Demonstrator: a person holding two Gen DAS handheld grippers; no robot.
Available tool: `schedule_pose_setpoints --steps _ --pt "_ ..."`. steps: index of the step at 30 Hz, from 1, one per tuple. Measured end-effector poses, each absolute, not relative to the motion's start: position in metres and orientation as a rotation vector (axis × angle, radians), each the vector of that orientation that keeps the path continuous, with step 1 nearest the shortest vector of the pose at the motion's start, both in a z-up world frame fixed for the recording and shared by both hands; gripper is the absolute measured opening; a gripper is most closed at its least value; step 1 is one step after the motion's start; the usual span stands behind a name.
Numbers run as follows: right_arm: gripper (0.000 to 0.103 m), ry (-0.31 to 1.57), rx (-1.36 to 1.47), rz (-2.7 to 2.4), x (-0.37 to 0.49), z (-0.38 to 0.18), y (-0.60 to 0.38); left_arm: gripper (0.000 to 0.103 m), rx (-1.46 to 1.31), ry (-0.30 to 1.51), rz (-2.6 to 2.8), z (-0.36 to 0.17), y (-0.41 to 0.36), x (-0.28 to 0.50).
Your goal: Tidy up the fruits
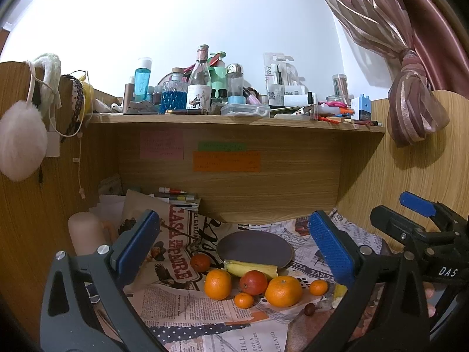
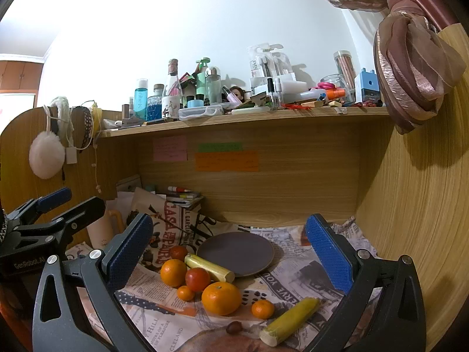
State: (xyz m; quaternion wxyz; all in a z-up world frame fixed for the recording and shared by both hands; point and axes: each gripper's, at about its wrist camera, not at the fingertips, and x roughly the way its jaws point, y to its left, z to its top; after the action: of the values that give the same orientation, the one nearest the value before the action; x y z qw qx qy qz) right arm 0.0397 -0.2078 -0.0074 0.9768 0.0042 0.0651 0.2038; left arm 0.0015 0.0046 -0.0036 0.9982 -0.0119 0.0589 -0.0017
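Nothing sorted yet: both grippers, left (image 1: pixel 234 252) and right (image 2: pixel 230 252), fingers apart and empty, fruit beside the bare plate (image 2: pixel 236 253).

My left camera looks forward along my left tongs (image 1: pixel 234 252), from low over the surface (image 1: pixel 187 311), toward the wooden back panel and the crowded shelf (image 1: pixel 234 118) above it. It sits near the fruit, with the plate (image 1: pixel 255 248) just beyond. My right tongs (image 1: pixel 416 228) show at its right edge.

My right camera faces the same way along my right tongs (image 2: pixel 234 252), from a spot further right, close to the wooden side wall. My left tongs (image 2: pixel 47 214) show at its left edge.

Both views share the newspaper-covered surface, the plate, the oranges (image 2: pixel 221 297), the shelf, the sticky notes (image 2: pixel 226 160) and the knotted curtain (image 2: pixel 410 67).
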Motion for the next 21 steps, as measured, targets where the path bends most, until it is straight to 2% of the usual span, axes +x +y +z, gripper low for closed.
schedule_pose_setpoints --steps 21 --pt "0.103 0.124 0.011 0.411 0.0376 -0.0065 -0.2113 0.103 -0.034 0.125 -0.007 -0.0052 0.0045 0.0023"
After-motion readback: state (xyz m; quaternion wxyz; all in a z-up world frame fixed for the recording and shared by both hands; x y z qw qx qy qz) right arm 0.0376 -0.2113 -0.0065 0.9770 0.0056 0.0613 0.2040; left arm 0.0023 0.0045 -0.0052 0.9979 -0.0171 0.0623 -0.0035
